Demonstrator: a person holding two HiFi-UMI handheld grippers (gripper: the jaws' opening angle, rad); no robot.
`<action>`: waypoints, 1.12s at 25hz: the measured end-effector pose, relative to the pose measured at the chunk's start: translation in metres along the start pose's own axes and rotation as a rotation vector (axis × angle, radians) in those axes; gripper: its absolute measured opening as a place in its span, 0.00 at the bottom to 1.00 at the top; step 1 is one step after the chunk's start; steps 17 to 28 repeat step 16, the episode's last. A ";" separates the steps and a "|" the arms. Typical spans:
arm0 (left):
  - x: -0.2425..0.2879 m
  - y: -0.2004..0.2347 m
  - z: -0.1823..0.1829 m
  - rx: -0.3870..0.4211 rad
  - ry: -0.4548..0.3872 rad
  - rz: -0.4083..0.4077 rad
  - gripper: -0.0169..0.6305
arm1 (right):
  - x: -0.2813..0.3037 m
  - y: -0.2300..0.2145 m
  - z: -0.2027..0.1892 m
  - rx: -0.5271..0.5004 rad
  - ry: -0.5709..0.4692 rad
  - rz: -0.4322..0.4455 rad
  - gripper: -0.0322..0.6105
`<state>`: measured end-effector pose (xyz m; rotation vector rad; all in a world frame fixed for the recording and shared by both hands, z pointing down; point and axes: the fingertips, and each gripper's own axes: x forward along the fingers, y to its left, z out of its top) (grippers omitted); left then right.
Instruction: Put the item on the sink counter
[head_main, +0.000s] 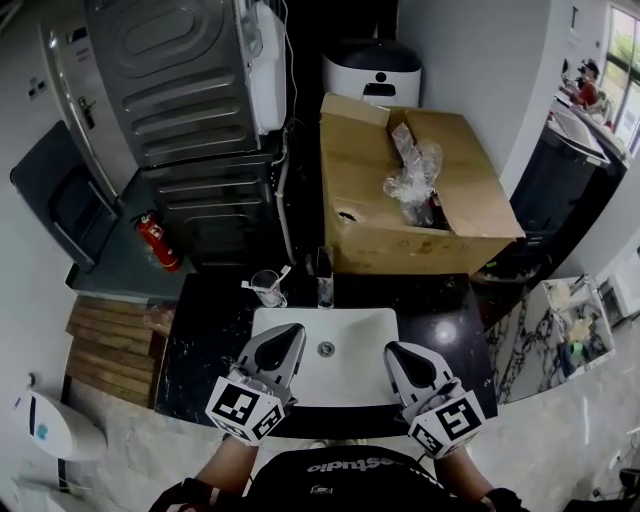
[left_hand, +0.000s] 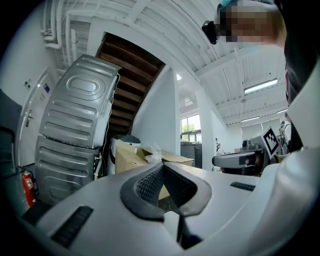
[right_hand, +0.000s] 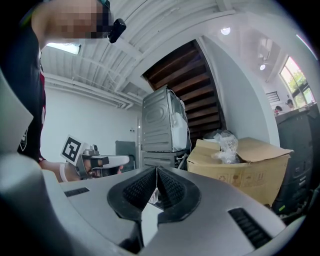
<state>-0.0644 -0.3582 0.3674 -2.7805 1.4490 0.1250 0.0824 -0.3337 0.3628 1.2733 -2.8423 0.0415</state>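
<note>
I hold the left gripper (head_main: 292, 332) and the right gripper (head_main: 394, 351) over the sink (head_main: 300, 325), jaws clenched on nothing. The item, I think the plastic-wrapped bundle (head_main: 412, 175), lies in the cardboard box (head_main: 370, 225) behind the sink. Picking it up and placing it on the tabletop (head_main: 200, 340) are not yet done.

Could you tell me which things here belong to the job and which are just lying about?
Job: black sink counter, left gripper, right gripper, both shut and empty.
Lying about: red fire extinguisher, grey stacked metal appliances, white lidded bin.
</note>
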 end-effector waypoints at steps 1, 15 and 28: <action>0.001 0.000 0.000 -0.003 -0.001 0.005 0.05 | -0.001 -0.001 0.000 0.001 -0.002 -0.002 0.11; 0.014 -0.010 -0.007 0.035 0.018 -0.024 0.05 | -0.004 -0.010 -0.003 0.004 0.009 -0.012 0.11; 0.015 -0.010 -0.007 0.033 0.017 -0.025 0.05 | -0.004 -0.012 -0.003 0.004 0.008 -0.011 0.11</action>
